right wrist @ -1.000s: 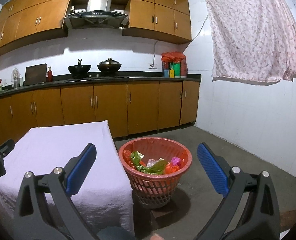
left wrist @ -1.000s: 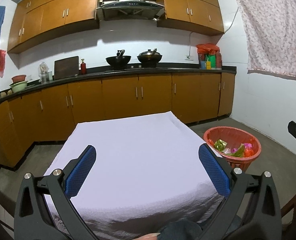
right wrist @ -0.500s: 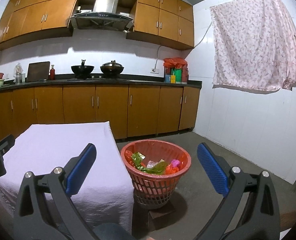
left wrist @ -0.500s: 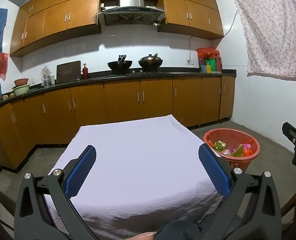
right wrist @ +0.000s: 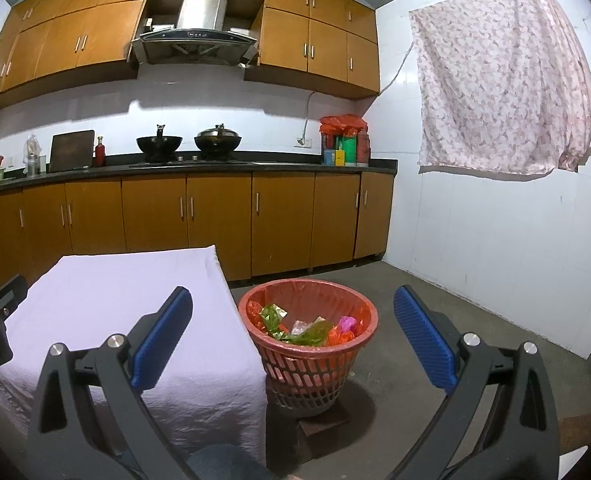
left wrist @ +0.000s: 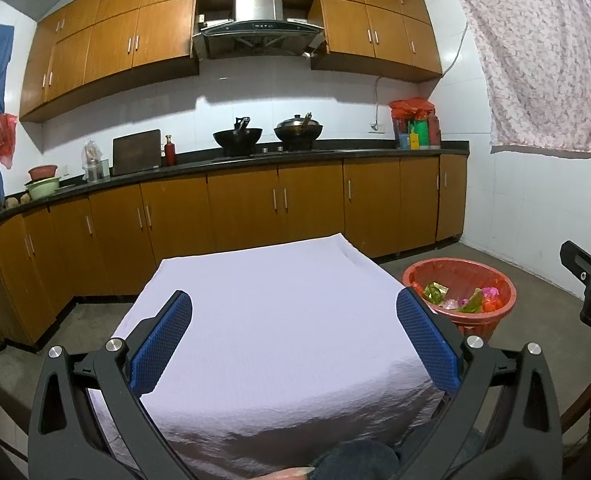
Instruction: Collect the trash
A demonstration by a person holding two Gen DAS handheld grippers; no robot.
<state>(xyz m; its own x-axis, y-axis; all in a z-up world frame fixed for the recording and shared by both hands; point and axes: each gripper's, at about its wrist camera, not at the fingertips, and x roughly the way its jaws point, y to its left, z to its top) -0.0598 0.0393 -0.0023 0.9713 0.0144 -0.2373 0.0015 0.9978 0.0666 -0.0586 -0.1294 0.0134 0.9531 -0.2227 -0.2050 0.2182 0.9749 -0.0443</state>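
A red plastic basket (right wrist: 308, 334) lined with a red bag stands on the floor just right of the table; it holds green, pink and orange wrappers (right wrist: 304, 326). It also shows in the left wrist view (left wrist: 459, 296). My left gripper (left wrist: 295, 334) is open and empty, held above the near part of the table covered with a lilac cloth (left wrist: 271, 300). My right gripper (right wrist: 293, 336) is open and empty, held above and in front of the basket. No trash shows on the cloth.
Brown kitchen cabinets (left wrist: 255, 204) and a dark counter with two woks (left wrist: 267, 136) run along the far wall. A white tiled wall with a hanging floral cloth (right wrist: 503, 96) is on the right. Bare concrete floor (right wrist: 435, 300) lies around the basket.
Both grippers have tilted upward and drawn back a little, so the table and basket sit lower in both views. Both stay open and empty.
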